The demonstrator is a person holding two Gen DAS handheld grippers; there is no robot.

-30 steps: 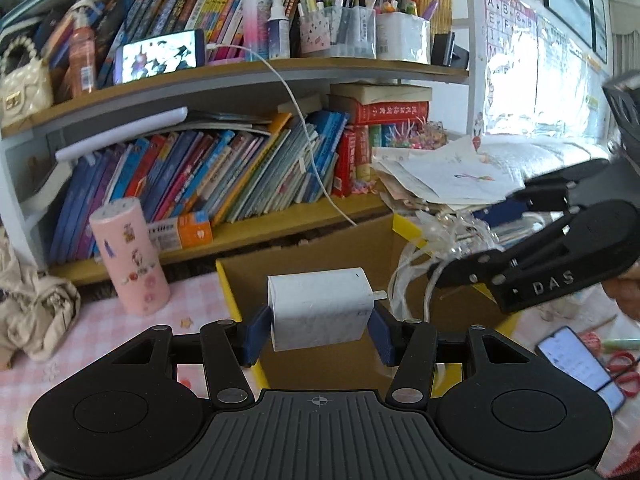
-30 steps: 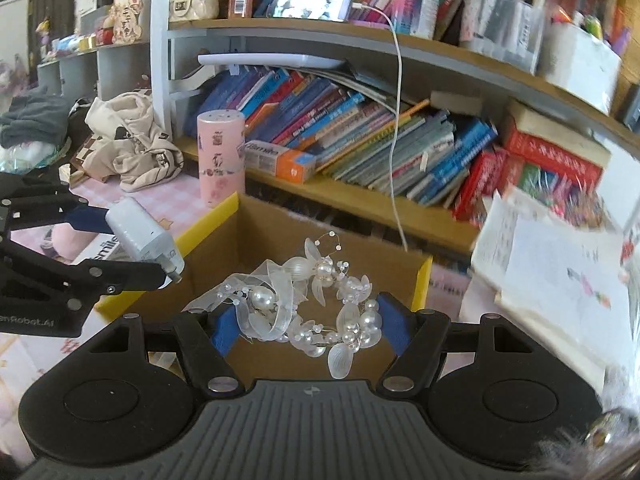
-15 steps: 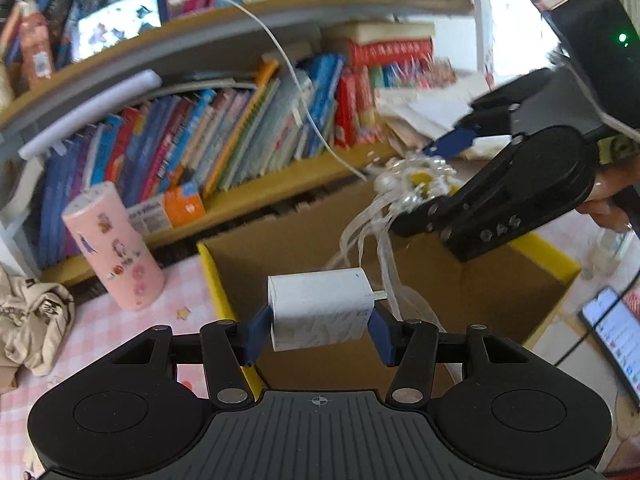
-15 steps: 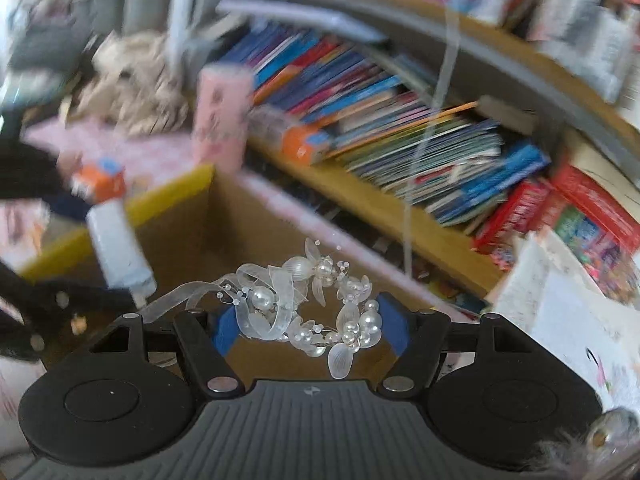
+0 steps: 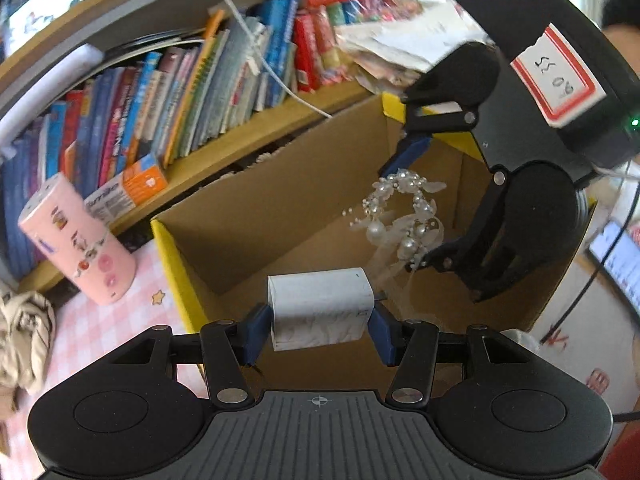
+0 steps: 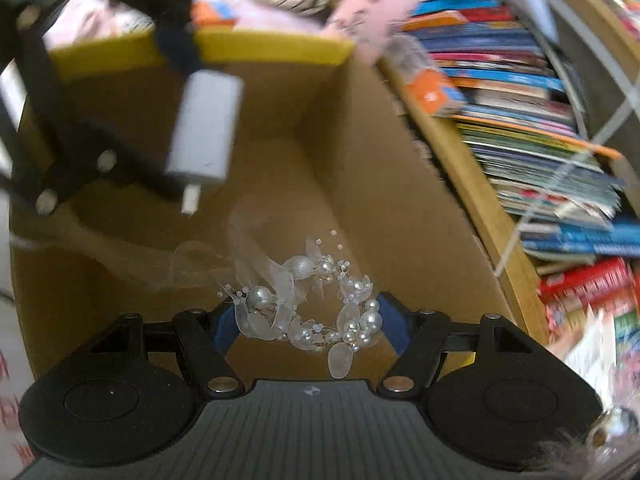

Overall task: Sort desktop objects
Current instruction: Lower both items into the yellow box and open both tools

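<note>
My left gripper (image 5: pixel 320 322) is shut on a white charger plug (image 5: pixel 320 308) and holds it above the open cardboard box (image 5: pixel 280 208) with yellow rims. My right gripper (image 6: pixel 312 322) is shut on a pearl hair ornament (image 6: pixel 312 304) with sheer ribbons and holds it inside the box mouth. In the left wrist view the right gripper (image 5: pixel 404 216) hangs over the box's right half with the ornament (image 5: pixel 404 216) dangling. In the right wrist view the left gripper (image 6: pixel 200 128) with the charger (image 6: pixel 206 128) is at the upper left over the box (image 6: pixel 360 160).
A pink cylinder (image 5: pixel 76 240) stands on the pink checked tablecloth (image 5: pixel 100 332) left of the box. A bookshelf (image 5: pixel 180 92) full of books runs behind it, with a white cable (image 5: pixel 260 60) hanging down. A phone (image 5: pixel 620 264) lies at the right. Beige cloth (image 5: pixel 20 332) lies far left.
Both grippers have tipped downward toward the box. The right gripper has moved lower into the box mouth with the ornament. Both holds are unchanged.
</note>
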